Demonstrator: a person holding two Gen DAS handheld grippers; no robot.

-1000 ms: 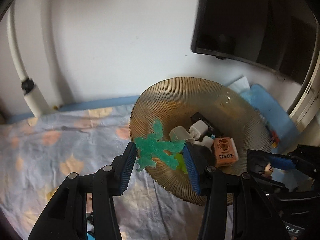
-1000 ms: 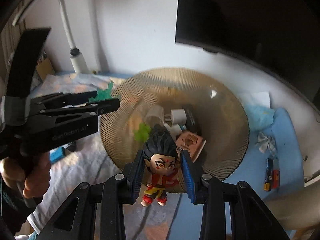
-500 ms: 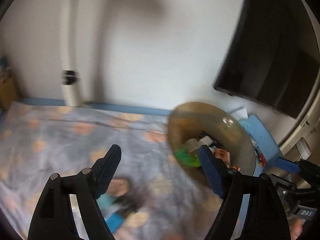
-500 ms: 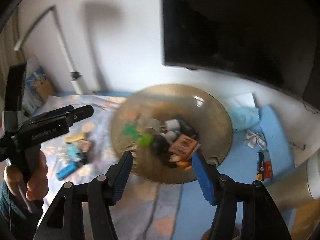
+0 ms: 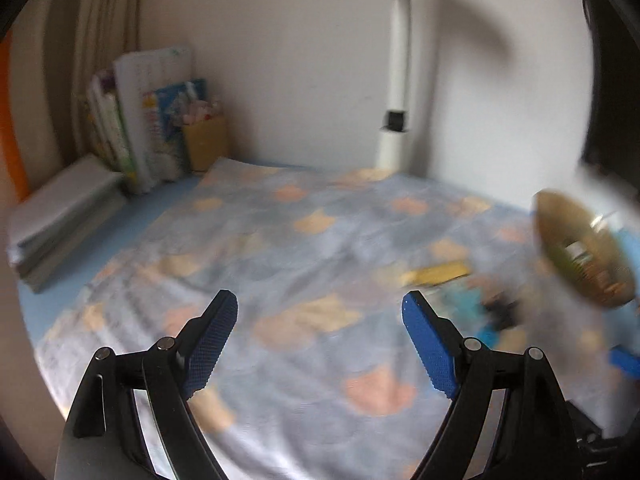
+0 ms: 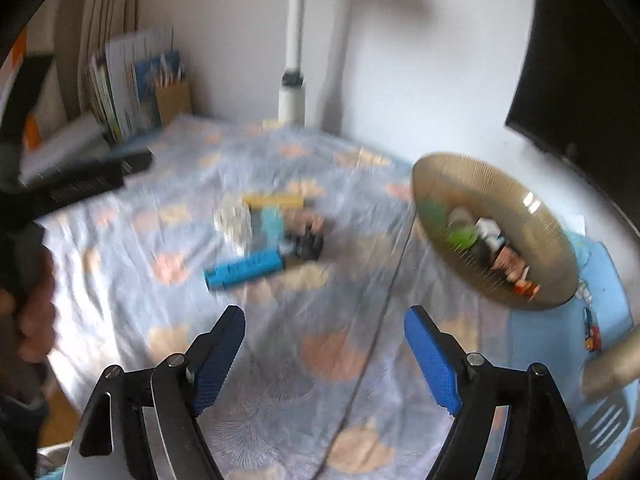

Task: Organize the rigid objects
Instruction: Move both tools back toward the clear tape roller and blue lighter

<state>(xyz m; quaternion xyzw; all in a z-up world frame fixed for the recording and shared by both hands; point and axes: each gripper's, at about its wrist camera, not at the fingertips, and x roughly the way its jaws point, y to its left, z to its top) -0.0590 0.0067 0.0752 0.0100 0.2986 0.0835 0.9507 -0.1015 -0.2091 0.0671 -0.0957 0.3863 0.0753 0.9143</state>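
An amber ribbed glass bowl (image 6: 538, 216) stands at the right on the bed and holds several small toys, among them a green piece (image 6: 462, 236) and a red figure (image 6: 526, 286). The bowl also shows blurred in the left wrist view (image 5: 548, 236). A blurred pile of loose objects lies mid-cloth: a blue bar (image 6: 244, 268), a yellow bar (image 6: 276, 200), a black piece (image 6: 308, 244). My right gripper (image 6: 324, 356) is open and empty, above the cloth in front of the pile. My left gripper (image 5: 320, 344) is open and empty; it shows at the left in the right wrist view (image 6: 80, 184).
A patterned blue cloth (image 5: 280, 248) covers the surface. Books and a box (image 5: 160, 120) stand against the wall at the back left. A white lamp post (image 6: 294, 60) rises at the back. A dark screen (image 6: 584, 60) hangs at the right.
Both grippers let go of their toys, the green figure and the red figure, over the bowl, opened wide and swung left away from it toward the cloth and the pile.
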